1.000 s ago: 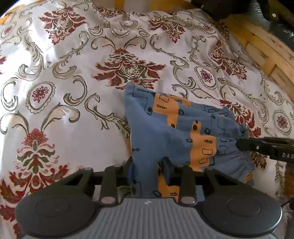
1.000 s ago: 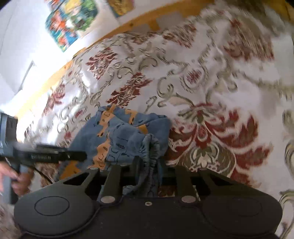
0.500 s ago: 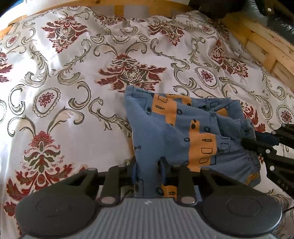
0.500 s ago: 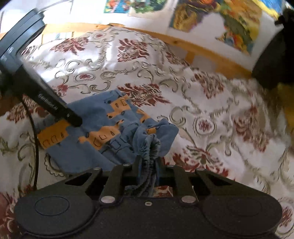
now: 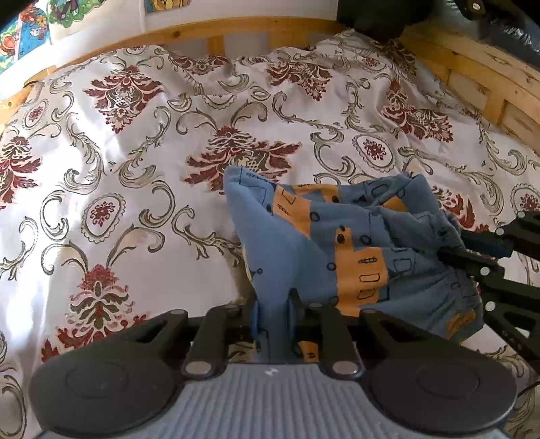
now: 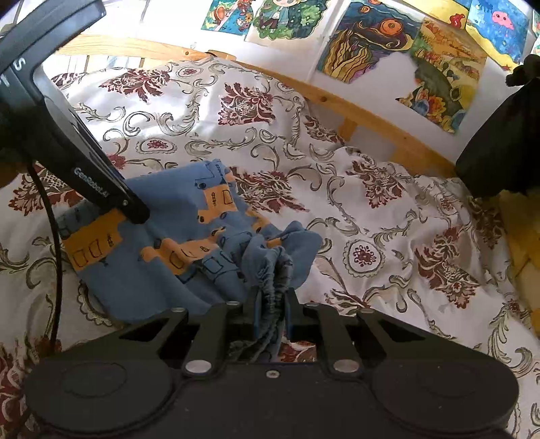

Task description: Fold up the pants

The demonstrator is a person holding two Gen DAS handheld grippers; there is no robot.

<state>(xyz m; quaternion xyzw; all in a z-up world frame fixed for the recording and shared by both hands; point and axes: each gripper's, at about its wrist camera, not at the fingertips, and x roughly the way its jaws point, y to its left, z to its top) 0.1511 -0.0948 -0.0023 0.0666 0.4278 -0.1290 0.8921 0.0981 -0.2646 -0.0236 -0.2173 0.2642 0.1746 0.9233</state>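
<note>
Small blue pants (image 5: 324,243) with orange patches lie bunched on the patterned bedspread (image 5: 118,175). My left gripper (image 5: 273,304) is shut on a blue fold of the pants at their near edge. My right gripper (image 6: 270,297) is shut on the gathered elastic waistband (image 6: 270,270). In the left wrist view the right gripper (image 5: 449,250) reaches in from the right edge, clamped on the waistband. In the right wrist view the left gripper (image 6: 135,212) comes in from the upper left and pinches the pants (image 6: 162,243) by an orange patch.
A wooden bed frame (image 5: 256,27) curves around the far side of the bedspread. Colourful drawings (image 6: 398,44) hang on the white wall behind it. A dark object (image 6: 499,141) sits at the right on the frame. A black cable (image 6: 57,256) hangs from the left gripper.
Both views have tilted up, so the bed frame and wall pictures show. The right gripper has swung round with the waistband, and the pants have spread a little. Both grips held.
</note>
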